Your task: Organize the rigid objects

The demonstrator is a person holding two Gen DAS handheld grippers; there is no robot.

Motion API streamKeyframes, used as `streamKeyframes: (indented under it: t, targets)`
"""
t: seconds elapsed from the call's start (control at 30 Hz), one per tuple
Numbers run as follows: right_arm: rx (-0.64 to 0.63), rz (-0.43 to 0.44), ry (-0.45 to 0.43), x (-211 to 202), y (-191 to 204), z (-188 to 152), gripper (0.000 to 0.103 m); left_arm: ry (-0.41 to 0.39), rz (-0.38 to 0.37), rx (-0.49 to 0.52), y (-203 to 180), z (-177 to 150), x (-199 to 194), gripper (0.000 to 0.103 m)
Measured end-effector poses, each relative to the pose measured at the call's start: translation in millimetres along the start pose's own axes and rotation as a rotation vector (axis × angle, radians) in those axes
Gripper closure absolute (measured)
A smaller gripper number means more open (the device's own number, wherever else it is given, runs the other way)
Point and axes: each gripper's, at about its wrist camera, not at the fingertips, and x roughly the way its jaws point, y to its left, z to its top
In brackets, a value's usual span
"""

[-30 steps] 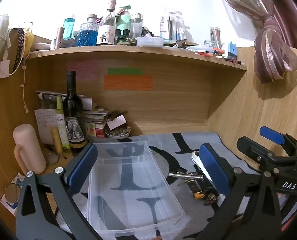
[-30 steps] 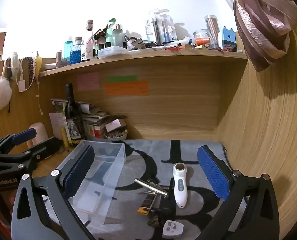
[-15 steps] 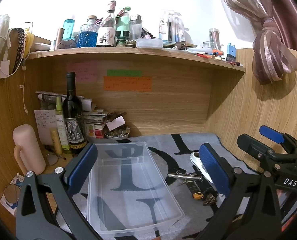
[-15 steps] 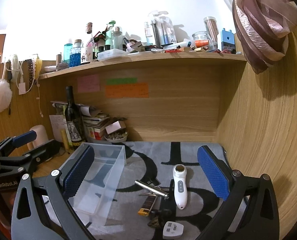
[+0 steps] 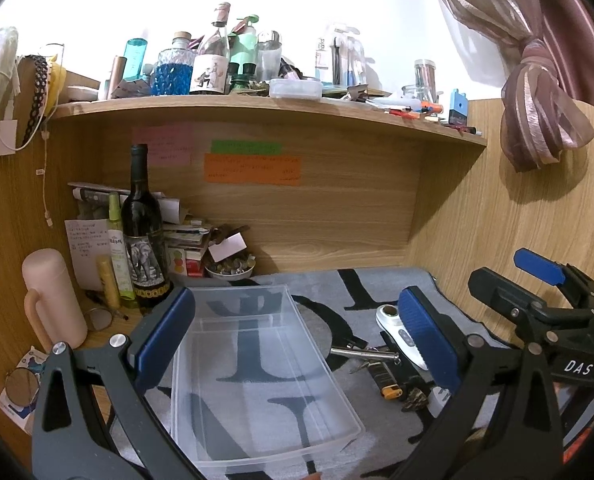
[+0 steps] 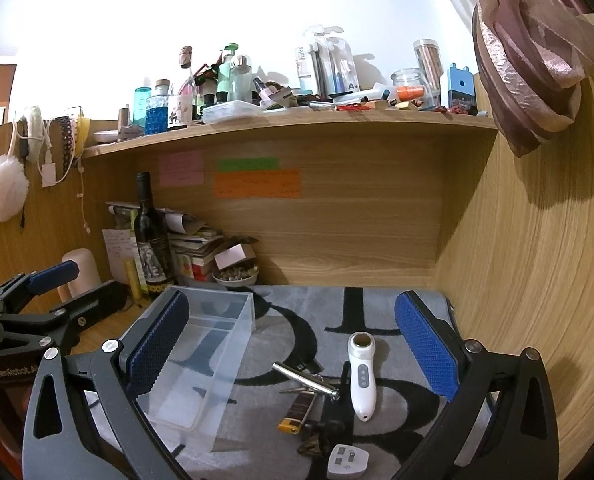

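Each hand-held gripper (image 5: 297, 344): black frame, silver screws, blue textured pads (image 6: 425, 348); white "DAS" marking; "GenRobot" marking.

Left wrist view facing clear bin (image 5: 257, 364), right wrist view rightward (both share it)

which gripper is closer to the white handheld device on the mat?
Right. The right gripper is open, with the white handheld device lying just ahead between its fingers. The left gripper is open over the clear bin; the device lies off to its right.
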Motion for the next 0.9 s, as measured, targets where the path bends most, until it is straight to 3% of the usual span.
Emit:
streamKeyframes:
  t: [0.9]
  targets:
    - [-0.016, 0.003, -0.01, -0.7, 5.0, 2.5, 0.0, -0.003, 0.001, -0.004, 1.5, -0.5, 1.3, 0.0]
